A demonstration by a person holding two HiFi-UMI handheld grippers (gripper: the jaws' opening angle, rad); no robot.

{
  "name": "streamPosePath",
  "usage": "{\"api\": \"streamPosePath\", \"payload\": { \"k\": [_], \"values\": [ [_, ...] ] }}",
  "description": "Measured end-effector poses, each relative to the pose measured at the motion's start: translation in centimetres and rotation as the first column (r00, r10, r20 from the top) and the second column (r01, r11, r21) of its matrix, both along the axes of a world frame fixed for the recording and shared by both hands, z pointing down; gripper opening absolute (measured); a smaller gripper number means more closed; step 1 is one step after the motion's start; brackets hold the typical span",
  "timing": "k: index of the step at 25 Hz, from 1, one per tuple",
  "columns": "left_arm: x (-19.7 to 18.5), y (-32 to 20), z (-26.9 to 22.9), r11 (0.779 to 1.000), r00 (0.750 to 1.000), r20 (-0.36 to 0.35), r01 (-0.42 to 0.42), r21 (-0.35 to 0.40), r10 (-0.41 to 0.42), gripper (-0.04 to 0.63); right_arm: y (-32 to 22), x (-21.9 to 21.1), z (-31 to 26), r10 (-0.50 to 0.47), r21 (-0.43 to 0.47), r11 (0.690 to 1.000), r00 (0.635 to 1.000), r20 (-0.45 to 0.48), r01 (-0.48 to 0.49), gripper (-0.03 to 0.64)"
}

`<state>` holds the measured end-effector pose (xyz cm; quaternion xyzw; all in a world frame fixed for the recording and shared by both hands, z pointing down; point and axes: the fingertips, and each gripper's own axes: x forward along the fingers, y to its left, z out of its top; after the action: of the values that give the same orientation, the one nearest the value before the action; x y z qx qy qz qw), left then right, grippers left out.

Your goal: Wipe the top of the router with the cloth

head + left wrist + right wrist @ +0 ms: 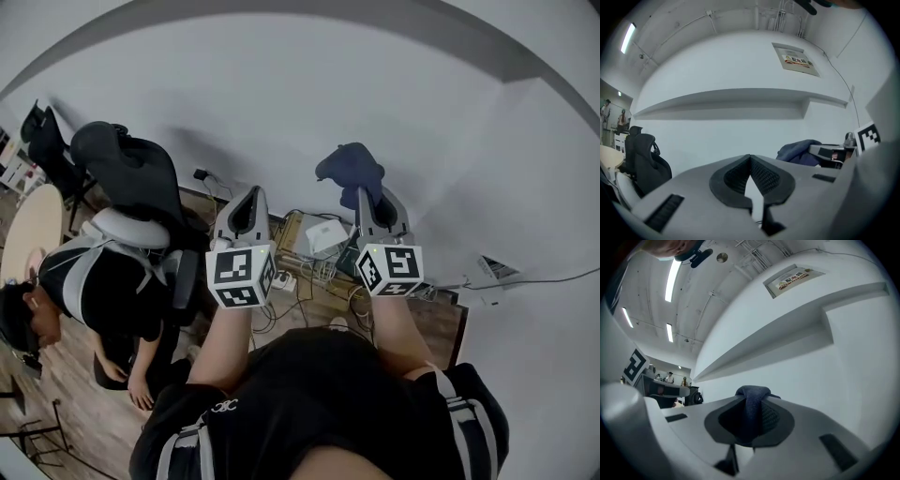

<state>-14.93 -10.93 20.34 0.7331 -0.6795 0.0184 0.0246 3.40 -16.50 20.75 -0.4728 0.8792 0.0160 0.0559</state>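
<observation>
Up against the white wall [281, 94], I'm seeing both grippers being held high, tips pointing at it.

L gripper [750, 158]: fingers are sitting closed, pads meeting at the tip, nothing btwn them.

R gripper [751, 414]: fingers are clamping a fold of the dark blue cloth [349, 167], which is bunching up over the fingertips on the wall side.

In head view the router [325, 234], a white box, is lying well below the grippers on a low wooden counter [289, 234]. As framed it's sitting btwn the two grippers, w/ cables [323, 272] tangling just beside it. Cloth is hanging well apart from the router, not touching it.

Black office chair [131, 173] is standing to the L, near the wall. A second person [103, 291] in a dark top is bending over just beside it.

Wall sign [799, 61] is showing above a long ledge [740, 101] in both gripper views; print is too small for me to read.
</observation>
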Motion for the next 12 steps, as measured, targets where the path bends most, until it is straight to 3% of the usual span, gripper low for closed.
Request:
{"api": "streamPosePath", "payload": {
  "k": [12],
  "values": [
    [-0.9,0.8,1.0,0.999,1.0,-0.004,0.003,-0.037,-0.003,-0.005,0.5,-1.8,0.6,-0.032,-0.023,0.999,0.999,-0.008,0.032,0.025]
  ]
}}
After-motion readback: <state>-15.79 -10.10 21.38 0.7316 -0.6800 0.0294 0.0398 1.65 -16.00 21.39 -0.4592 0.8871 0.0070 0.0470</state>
